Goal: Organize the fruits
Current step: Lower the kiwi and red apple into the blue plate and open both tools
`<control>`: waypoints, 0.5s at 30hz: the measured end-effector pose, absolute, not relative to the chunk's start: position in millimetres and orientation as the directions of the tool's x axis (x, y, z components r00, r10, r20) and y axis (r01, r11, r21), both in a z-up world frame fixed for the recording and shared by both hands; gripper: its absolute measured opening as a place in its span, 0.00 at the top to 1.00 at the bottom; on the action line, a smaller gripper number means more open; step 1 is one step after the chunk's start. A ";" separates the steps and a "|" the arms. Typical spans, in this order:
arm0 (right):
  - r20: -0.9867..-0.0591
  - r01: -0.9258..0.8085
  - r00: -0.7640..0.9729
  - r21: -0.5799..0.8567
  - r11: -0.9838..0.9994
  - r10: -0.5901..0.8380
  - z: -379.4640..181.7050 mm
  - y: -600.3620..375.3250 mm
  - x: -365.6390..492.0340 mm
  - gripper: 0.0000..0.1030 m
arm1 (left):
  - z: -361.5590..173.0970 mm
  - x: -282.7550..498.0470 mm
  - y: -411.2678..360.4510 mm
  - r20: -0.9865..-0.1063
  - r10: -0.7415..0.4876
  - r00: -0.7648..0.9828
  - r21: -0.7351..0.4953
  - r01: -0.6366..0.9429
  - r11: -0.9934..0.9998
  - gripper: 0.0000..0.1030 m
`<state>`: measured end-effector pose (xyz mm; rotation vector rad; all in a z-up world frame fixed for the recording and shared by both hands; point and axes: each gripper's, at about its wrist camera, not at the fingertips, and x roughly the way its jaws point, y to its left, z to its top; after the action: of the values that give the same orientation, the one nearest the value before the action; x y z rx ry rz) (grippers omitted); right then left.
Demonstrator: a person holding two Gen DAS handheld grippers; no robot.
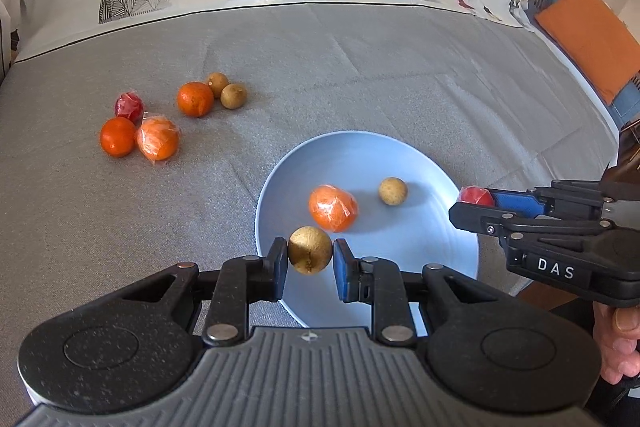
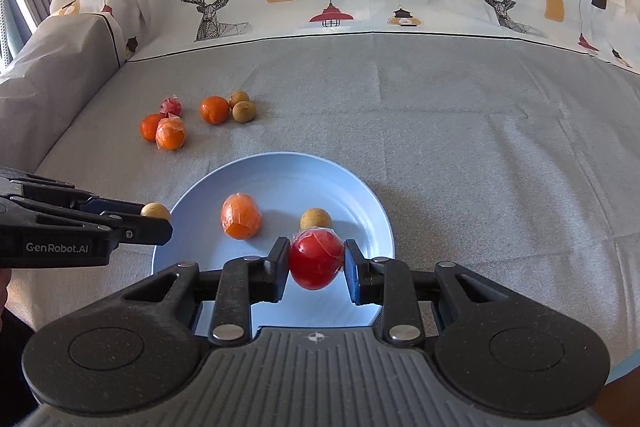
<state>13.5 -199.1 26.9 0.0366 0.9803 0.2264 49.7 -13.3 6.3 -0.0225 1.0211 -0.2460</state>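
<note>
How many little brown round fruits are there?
4. One is in the left tongs: brown fruit. One lies on the blue plate. Two sit together on the grey cloth: and.

A pale blue plate (image 2: 360,195) is holding a wrapped orange (image 2: 241,215) and a brown longan (image 2: 315,218). A second longan (image 1: 310,254) and a wrapped red fruit (image 2: 316,257) are hanging above its rim. Six more fruits (image 2: 215,109) are clustering at ten o'clock on the grey cloth (image 2: 480,147).
</note>
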 end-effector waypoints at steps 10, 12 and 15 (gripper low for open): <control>-0.822 -0.175 0.531 0.130 0.976 0.204 26.3 -198.6 15.0 0.71 | 5.0 50.2 -14.6 -0.840 -0.221 0.496 -0.137 0.201 0.970 0.74; -0.823 -0.175 0.530 0.129 0.976 0.204 25.6 -198.2 14.7 0.71 | 4.8 50.4 -14.7 -0.840 -0.223 0.495 -0.138 0.202 0.970 0.74; -0.823 -0.176 0.529 0.130 0.976 0.205 25.2 -197.6 14.8 0.71 | 4.6 49.8 -14.8 -0.839 -0.226 0.496 -0.139 0.205 0.969 0.74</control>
<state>14.8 -197.6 25.2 0.0322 0.9870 0.2279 49.8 -14.8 4.6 -0.0217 1.0195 -0.2610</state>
